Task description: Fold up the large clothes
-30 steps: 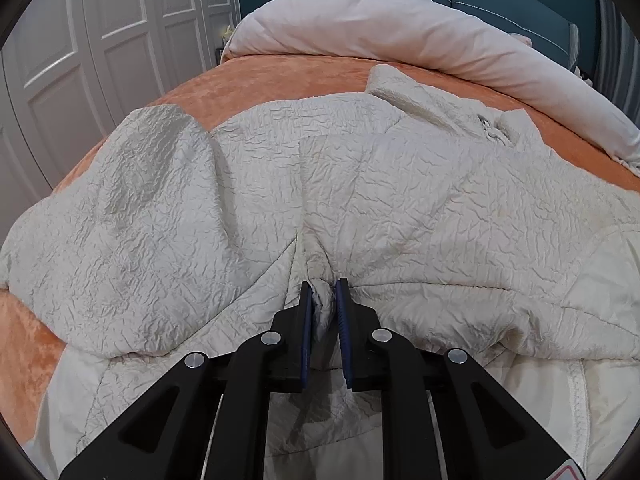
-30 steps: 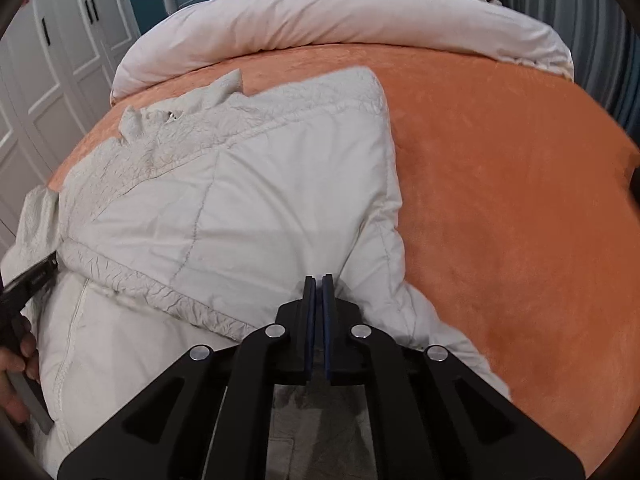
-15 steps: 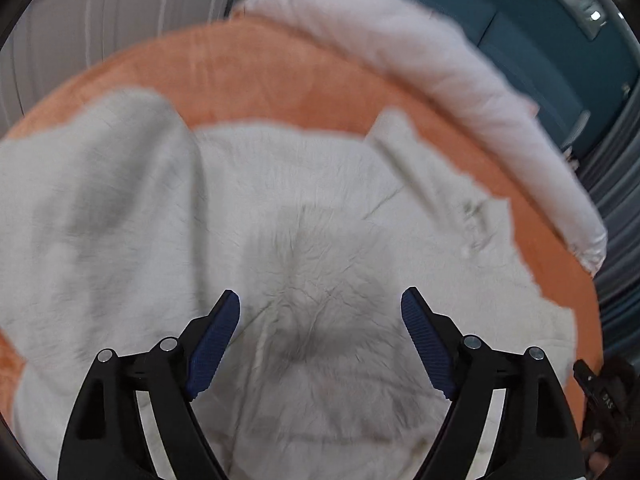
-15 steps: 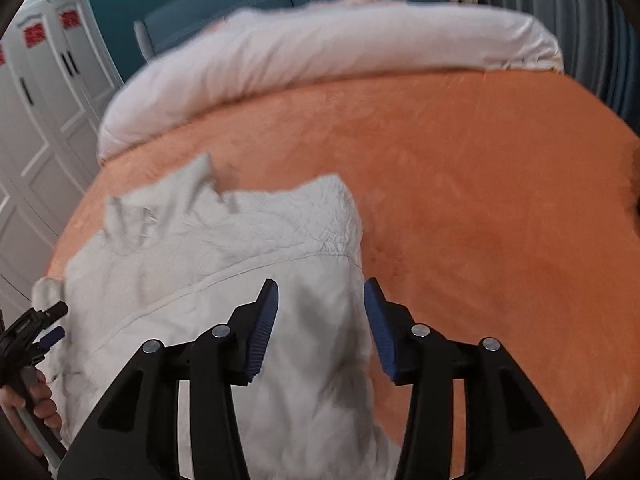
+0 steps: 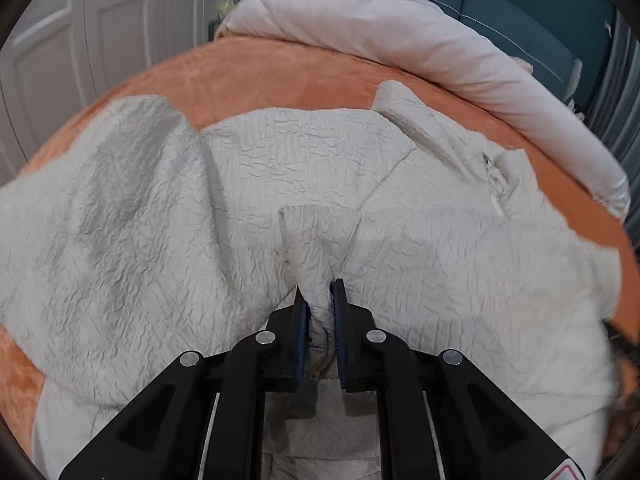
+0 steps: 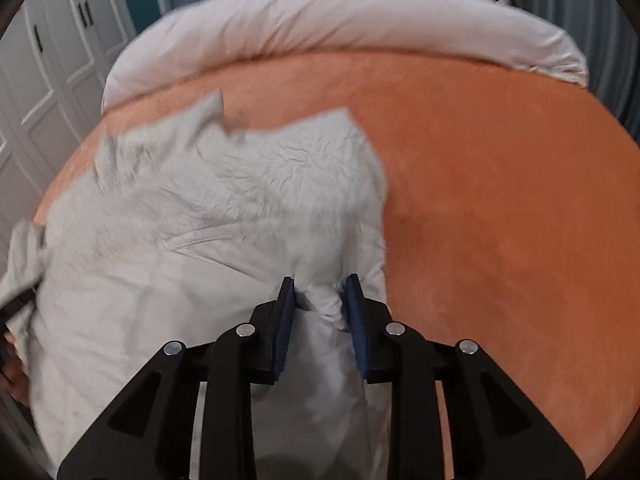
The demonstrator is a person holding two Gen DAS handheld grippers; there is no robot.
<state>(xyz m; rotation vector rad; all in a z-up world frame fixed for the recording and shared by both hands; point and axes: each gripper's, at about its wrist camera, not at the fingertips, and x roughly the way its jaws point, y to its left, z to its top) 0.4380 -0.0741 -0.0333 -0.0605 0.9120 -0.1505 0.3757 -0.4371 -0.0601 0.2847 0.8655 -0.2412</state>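
Note:
A cream quilted jacket [image 5: 300, 160] lies spread on the orange bed cover [image 5: 260, 76], its collar toward the far right. My left gripper [image 5: 318, 286] is closing, and its blue pads pinch a raised fold of crinkled fabric in the jacket's middle. In the right wrist view the jacket [image 6: 240, 200] shows its smoother inner side near me. My right gripper [image 6: 319, 282] is closing too, near the jacket's right edge, with a puffy bunch of cloth filling the gap between its pads. The left gripper's dark tip [image 6: 20, 304] peeks in at the far left edge.
A rolled pale duvet [image 5: 400, 32] lies across the far end of the bed, against a teal headboard [image 5: 500, 12]. White wardrobe doors [image 5: 100, 20] stand to the left. Bare orange cover [image 6: 500, 200] stretches right of the jacket. A hand [image 6: 12, 372] shows at the left edge.
Both grippers were shut a second ago, swung wide open half a second ago as they shifted over the jacket, and have now closed again on new bunches of fabric.

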